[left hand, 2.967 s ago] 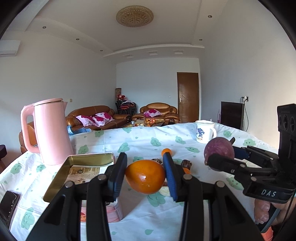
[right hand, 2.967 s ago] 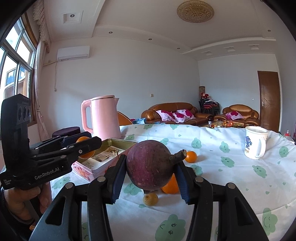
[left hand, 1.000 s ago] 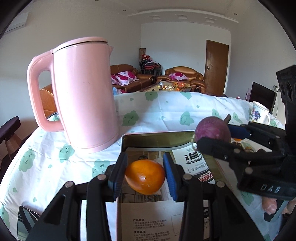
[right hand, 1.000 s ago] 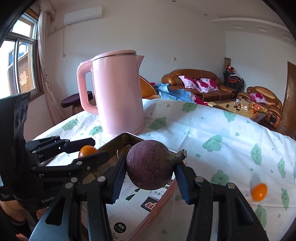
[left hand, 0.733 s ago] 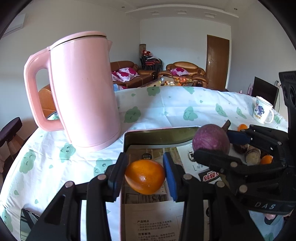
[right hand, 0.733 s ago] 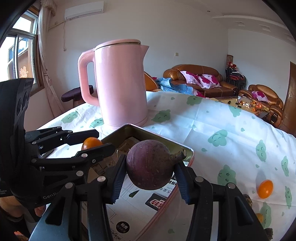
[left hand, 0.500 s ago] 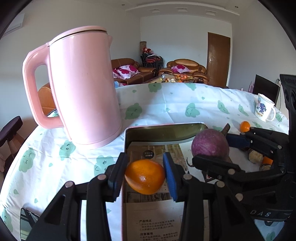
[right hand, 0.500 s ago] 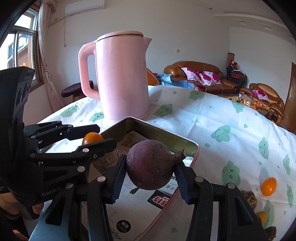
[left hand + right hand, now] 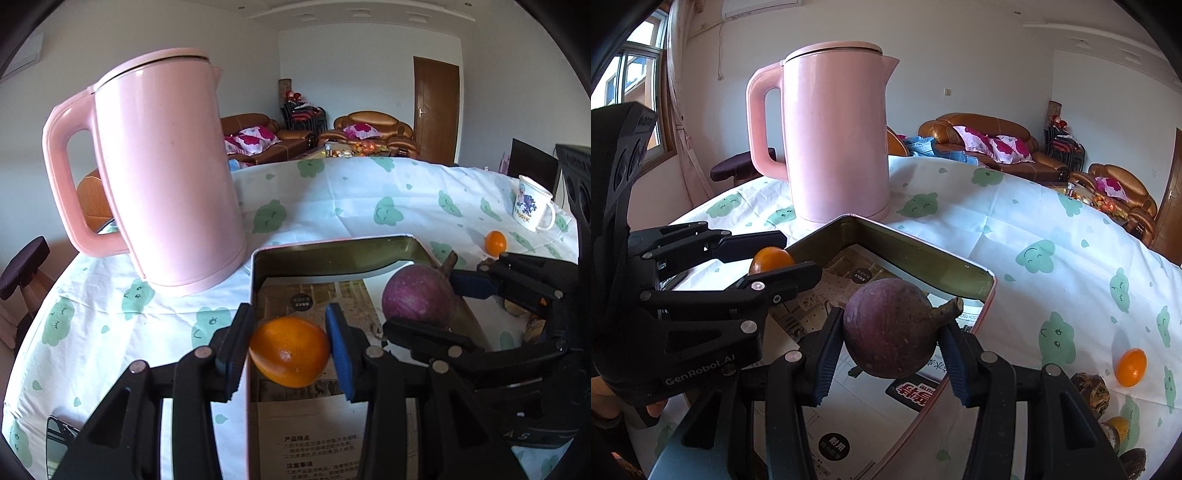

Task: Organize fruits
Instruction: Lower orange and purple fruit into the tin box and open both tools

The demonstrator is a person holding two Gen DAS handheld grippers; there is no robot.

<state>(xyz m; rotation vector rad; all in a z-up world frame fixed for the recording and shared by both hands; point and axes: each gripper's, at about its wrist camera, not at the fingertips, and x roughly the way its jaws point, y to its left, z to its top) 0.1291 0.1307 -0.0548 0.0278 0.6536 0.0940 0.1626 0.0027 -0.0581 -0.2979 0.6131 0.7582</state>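
The orange (image 9: 290,351) is sitting clamped between the blue pads of the left gripper (image 9: 290,350), which is hanging over the near left edge of the tin (image 9: 332,254). In the left wrist view, printed papers (image 9: 317,435) are lining the tin's floor. Just to the right, the right gripper (image 9: 421,314) is pinching a purple fruit (image 9: 417,301) over the tin, its stub of stem pointing up and right. A pink kettle (image 9: 162,177) is standing on the tablecloth (image 9: 332,199) just beyond the tin's far left corner. Farther right, a small orange (image 9: 495,240) is lying on the cloth and a mug (image 9: 532,208) is standing near the table's edge.

In the right wrist view, the purple fruit (image 9: 888,328) is filling the right gripper (image 9: 890,343), gripped on both sides, hanging above the papers (image 9: 849,424) inside the tin (image 9: 923,258). The left gripper (image 9: 772,258) is reaching in from the left, closed on the orange (image 9: 771,259) at the tin's left rim. The kettle (image 9: 834,133) is rising behind the tin. On the cloth (image 9: 1034,229) to the right, apart from the tin, a small orange (image 9: 1131,367) is lying beside several brown fruits (image 9: 1089,391).
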